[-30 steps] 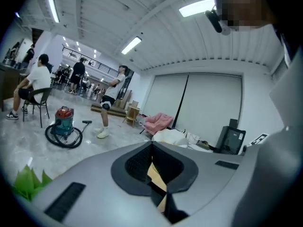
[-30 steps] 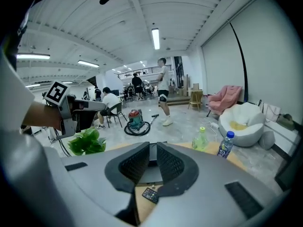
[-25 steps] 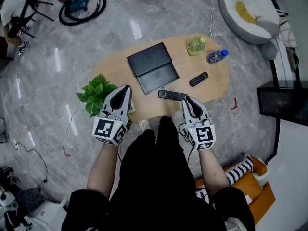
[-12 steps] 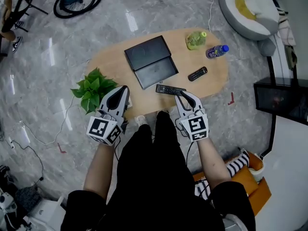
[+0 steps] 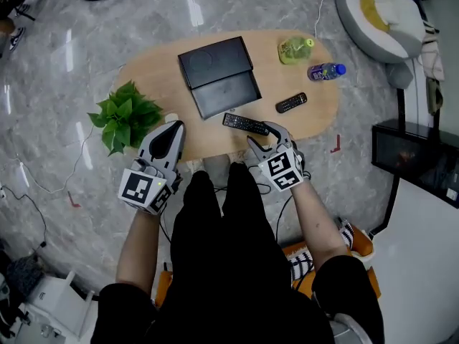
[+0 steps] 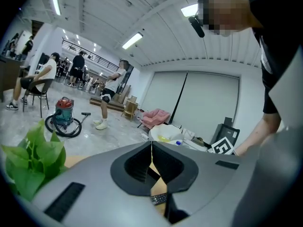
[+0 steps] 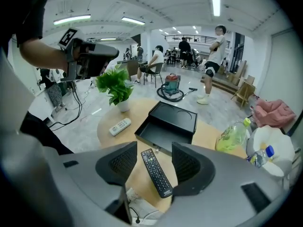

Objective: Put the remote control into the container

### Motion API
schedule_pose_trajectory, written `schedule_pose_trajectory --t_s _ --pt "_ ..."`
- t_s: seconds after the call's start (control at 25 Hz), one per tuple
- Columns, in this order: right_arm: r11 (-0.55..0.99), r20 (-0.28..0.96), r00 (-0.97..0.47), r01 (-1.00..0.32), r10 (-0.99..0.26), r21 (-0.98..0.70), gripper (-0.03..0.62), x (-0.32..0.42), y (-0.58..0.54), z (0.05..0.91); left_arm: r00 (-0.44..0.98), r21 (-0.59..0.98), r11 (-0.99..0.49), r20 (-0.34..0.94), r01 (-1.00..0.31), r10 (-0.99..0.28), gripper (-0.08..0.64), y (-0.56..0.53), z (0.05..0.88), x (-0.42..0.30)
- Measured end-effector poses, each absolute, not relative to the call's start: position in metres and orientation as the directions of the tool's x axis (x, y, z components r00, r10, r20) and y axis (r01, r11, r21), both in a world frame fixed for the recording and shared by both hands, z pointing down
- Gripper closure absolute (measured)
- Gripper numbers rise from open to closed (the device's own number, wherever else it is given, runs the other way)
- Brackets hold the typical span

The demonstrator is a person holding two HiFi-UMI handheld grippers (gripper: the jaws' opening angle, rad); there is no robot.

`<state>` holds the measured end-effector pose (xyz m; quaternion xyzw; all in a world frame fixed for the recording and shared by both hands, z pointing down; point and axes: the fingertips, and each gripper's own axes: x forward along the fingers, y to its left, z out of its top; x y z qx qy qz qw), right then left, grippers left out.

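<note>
Right gripper view: my right gripper (image 7: 154,159) has just been opening its jaws. They now stand apart on either side of the long black remote control (image 7: 156,172), with the pads clear of it. It lies flat on the table (image 7: 208,134), its near end close to the near edge and its far end just short of the open black container (image 7: 166,129), with bare wood on both sides. I count three remotes: this one, a shorter black remote (image 5: 292,103) and a white remote (image 7: 120,126). There are two bottles, a green bottle (image 5: 294,49) and a purple bottle (image 5: 325,71), and one plant (image 5: 123,115). My left gripper (image 5: 169,131) hangs beside the plant, jaws together and empty.
</note>
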<state>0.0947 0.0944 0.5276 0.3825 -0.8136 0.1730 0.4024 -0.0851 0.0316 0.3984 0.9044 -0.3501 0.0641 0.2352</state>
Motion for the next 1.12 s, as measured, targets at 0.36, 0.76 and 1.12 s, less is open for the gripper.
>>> schedule_pose_trajectory --t_s 0.36,0.76,1.12 --pt "0.796 0.875 -0.392 -0.605 -0.283 -0.014 0.353 0.102 0.098 0.619 0.654 0.405 -0.525 0.324 -0.749 -0.684 0.552 0.049 0.442 -0.071" --pt "0.88 0.941 -0.32 -0.471 -0.107 -0.06 0.334 0.11 0.109 0.711 0.538 0.407 -0.376 0.43 -0.832 -0.725 0.552 0.093 0.491 -0.103" --pt "0.92 0.979 -0.205 -0.386 -0.01 -0.071 0.331 0.116 0.115 0.759 0.51 0.412 -0.326 0.503 -0.851 -0.698 0.552 0.12 0.507 -0.136"
